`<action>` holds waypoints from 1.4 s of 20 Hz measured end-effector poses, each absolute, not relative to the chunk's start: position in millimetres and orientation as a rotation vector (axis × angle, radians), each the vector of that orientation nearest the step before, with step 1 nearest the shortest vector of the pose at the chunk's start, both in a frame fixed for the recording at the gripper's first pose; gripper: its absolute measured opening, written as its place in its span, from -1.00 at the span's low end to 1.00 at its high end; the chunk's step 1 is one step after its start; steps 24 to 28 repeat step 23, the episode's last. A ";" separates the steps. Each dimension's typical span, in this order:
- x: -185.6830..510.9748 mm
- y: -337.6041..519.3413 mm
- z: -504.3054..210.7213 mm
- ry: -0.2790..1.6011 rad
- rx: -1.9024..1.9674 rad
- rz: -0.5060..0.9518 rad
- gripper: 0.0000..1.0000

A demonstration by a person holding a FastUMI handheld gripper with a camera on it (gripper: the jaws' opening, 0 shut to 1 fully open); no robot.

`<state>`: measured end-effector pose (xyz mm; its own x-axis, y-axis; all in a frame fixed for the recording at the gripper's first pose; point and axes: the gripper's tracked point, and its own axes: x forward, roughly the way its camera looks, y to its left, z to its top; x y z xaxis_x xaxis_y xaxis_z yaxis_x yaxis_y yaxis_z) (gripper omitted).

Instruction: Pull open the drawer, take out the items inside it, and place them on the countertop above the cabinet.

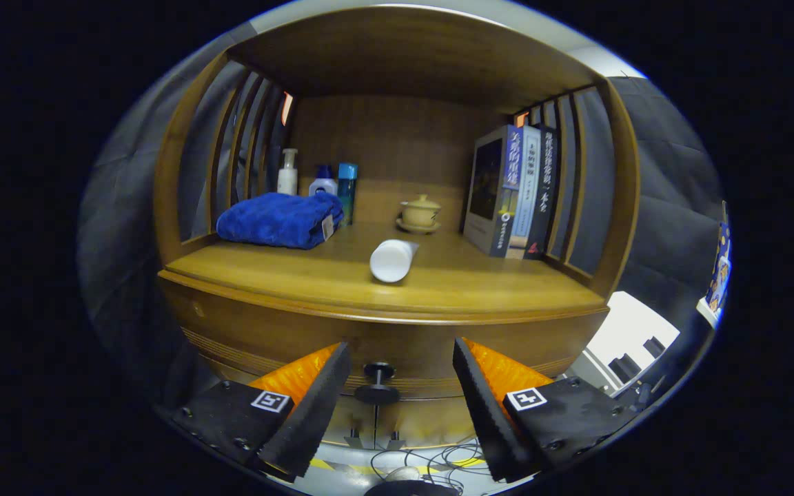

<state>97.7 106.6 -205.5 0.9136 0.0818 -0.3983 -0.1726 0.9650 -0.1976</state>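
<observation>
Wooden drawer (287,344) closed, dark knob (378,383) on front; white tube (393,260) lying on countertop (314,279).

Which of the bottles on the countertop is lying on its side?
The white bottle out front mid-counter, its end facing the open hand-held gripper. The pump bottle, blue-capped bottle and teal bottle stand upright behind the blue towel.
</observation>
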 end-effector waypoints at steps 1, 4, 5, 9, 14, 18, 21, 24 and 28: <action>94.4 100.3 -192.1 0.387 -0.232 0.128 0.97; 83.0 81.4 -149.1 0.349 -0.215 0.110 0.97; 79.6 77.0 -135.1 0.333 -0.203 0.107 0.97; 72.8 64.9 -72.9 0.260 -0.167 0.112 0.96; 69.9 57.3 0.4 0.160 -0.165 0.105 0.96; 66.6 63.8 42.8 0.123 -0.101 0.127 0.96; 66.0 68.0 63.2 0.108 -0.074 0.131 0.96; 60.2 68.5 60.2 0.119 -0.090 0.131 0.96; 60.2 68.5 60.2 0.119 -0.090 0.131 0.96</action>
